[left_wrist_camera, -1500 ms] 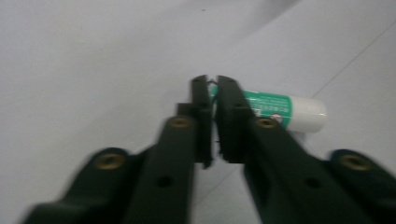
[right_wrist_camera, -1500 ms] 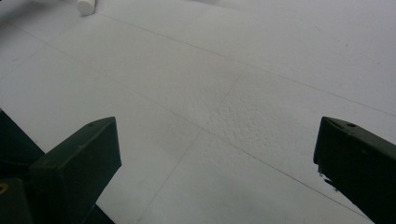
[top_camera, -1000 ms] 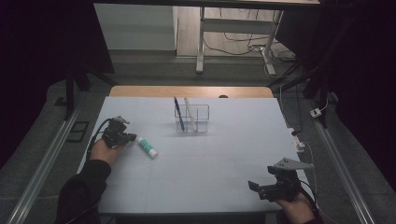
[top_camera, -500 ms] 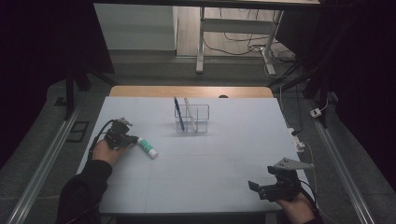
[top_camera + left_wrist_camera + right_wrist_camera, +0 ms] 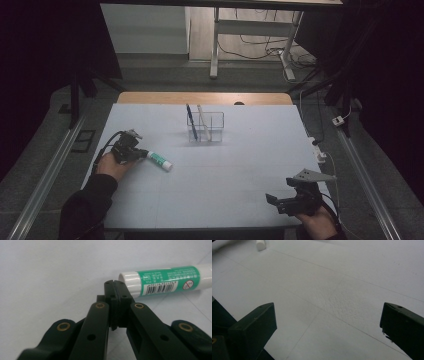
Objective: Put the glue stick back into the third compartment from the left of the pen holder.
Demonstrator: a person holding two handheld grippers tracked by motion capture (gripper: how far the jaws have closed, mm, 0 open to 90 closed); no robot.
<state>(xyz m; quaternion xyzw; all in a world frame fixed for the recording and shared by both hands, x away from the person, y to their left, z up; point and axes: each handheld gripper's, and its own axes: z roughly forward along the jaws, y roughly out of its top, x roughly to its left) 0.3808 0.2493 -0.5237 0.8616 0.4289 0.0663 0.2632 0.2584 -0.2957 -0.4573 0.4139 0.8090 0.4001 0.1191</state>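
A green-and-white glue stick (image 5: 160, 160) (image 5: 162, 281) lies on its side on the white table (image 5: 240, 165), left of centre. My left gripper (image 5: 134, 151) (image 5: 115, 287) rests low on the table with its jaws pressed together and nothing between them. Its tips sit right at the stick's white near end; I cannot tell whether they touch it. My right gripper (image 5: 278, 201) (image 5: 327, 325) hovers near the front right edge, jaws wide apart over bare table. The stick's white end (image 5: 260, 244) shows far off in the right gripper view.
A clear plastic organiser (image 5: 206, 128) stands at the middle back, holding a blue pen (image 5: 190, 120) and a pale stick (image 5: 202, 121). A white cable and plug (image 5: 318, 150) lie at the table's right edge. Dark floor surrounds the table.
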